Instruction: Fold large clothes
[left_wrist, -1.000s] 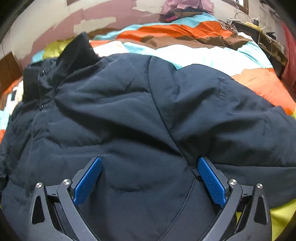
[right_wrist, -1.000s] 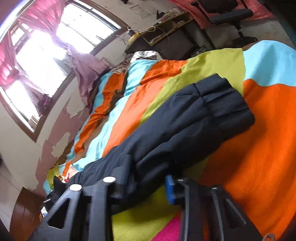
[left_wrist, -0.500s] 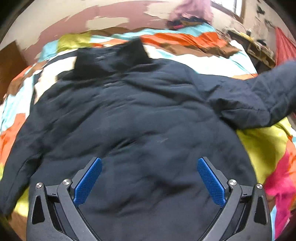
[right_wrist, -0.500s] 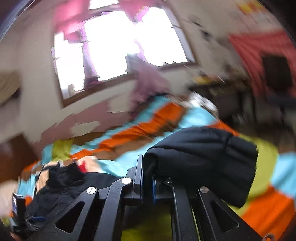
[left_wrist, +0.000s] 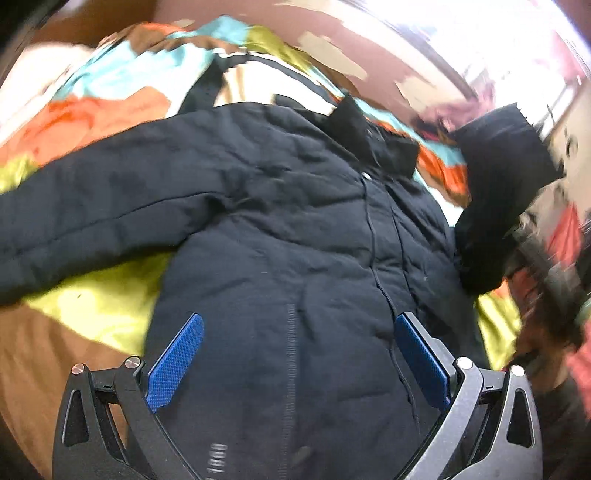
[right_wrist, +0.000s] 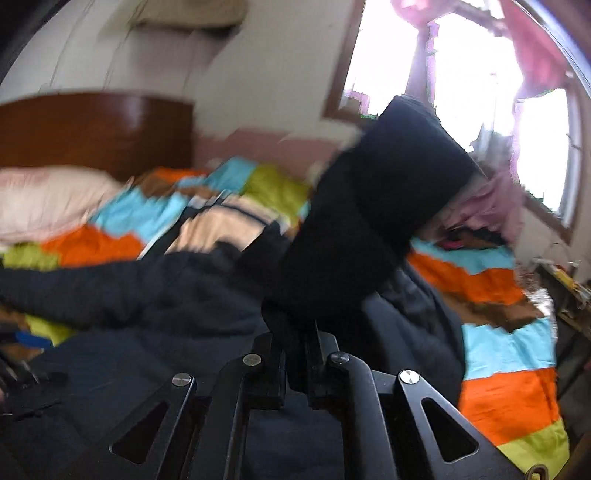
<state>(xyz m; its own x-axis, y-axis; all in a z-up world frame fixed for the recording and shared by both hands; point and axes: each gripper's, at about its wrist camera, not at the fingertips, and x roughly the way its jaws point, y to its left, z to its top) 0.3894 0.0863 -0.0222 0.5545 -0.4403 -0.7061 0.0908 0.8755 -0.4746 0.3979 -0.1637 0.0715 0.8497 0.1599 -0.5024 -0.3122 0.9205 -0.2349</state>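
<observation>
A dark navy quilted puffer jacket (left_wrist: 295, 229) lies spread front-up on a bed covered by a patchwork bedspread of orange, sky-blue, lime-yellow and brown blocks (left_wrist: 96, 295). Its stand-up collar (left_wrist: 369, 136) points toward the far wall with peeling pink paint, and a closed front placket with a thin cord runs down the middle of the body. One long quilted sleeve (left_wrist: 92, 214) stretches out flat across the bedspread to the left of the left wrist view.

The left gripper (left_wrist: 295, 363) hangs above the lower part of the jacket body with its two blue textured pads (left_wrist: 175, 365) spread wide apart; nothing sits between them and they touch no fabric.

The right gripper (right_wrist: 301, 347) has its black jaws pressed almost together, pinching the jacket's other sleeve (right_wrist: 369, 221). That sleeve rises from the jaws and stands lifted off the bed, its dark cuff end tipped up in front of the bright window (right_wrist: 472, 88) with pink curtains. In the left wrist view the same raised sleeve (left_wrist: 498, 192) shows as a dark upright mass at the right edge of the jacket, over the shoulder area.

A pale pink pillow (right_wrist: 48, 199) lies at the head of the bed against a brown wooden headboard (right_wrist: 96, 129). Both views are smeared by motion blur, so finer detail at the edges cannot be made out
</observation>
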